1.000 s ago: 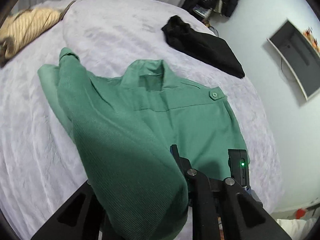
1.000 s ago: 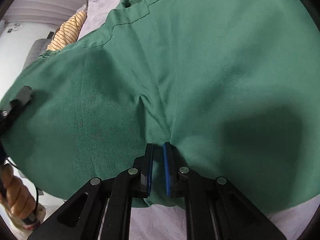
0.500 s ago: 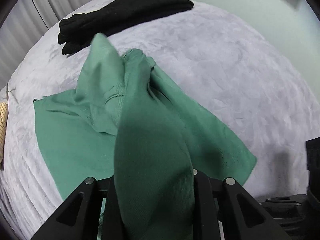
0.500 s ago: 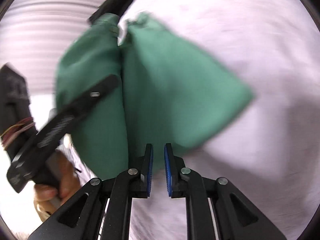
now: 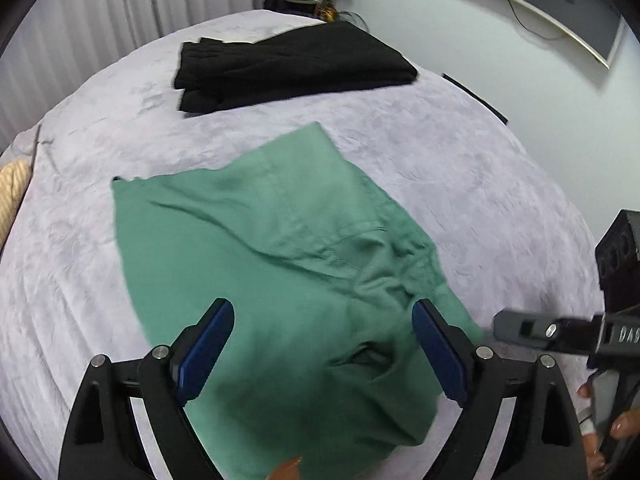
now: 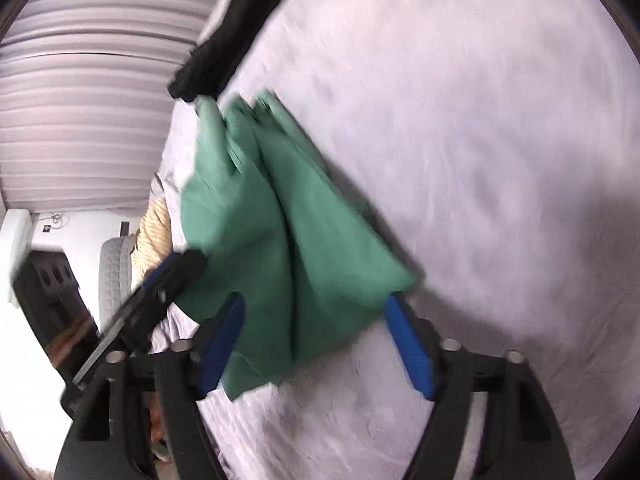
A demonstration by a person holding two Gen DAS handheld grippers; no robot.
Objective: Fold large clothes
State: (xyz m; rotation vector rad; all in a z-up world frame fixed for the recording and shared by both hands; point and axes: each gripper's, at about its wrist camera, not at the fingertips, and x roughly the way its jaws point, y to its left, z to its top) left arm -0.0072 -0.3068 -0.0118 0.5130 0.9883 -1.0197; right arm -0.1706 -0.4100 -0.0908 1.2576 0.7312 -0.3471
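A green garment (image 5: 260, 232) lies folded over and rumpled on the pale bed cover (image 5: 460, 168). My left gripper (image 5: 322, 308) hovers over its near part. The jaws are opening, with the blue pads wide apart and not touching the cloth below. One finger (image 5: 532, 328) of my right gripper reaches in from the right edge. In the blurred right wrist view the green garment (image 6: 280, 208) hangs in long folds. Its near edge sits between the opening jaws of my right gripper (image 6: 316, 304), and neither pad presses on it. A left gripper finger (image 6: 176, 276) shows at its left.
A folded black garment (image 5: 288, 68) lies farther back on the bed, also in the right wrist view (image 6: 224, 40). A yellow striped item (image 5: 12, 192) sits at the bed's left edge. A screen (image 5: 552, 4) hangs on the right wall, and a hand (image 5: 616, 428) holds the right tool.
Both grippers were shut on the green cloth and now stand wide apart. The lifted part has dropped onto the rest of the garment. Both views have swung across the bed.
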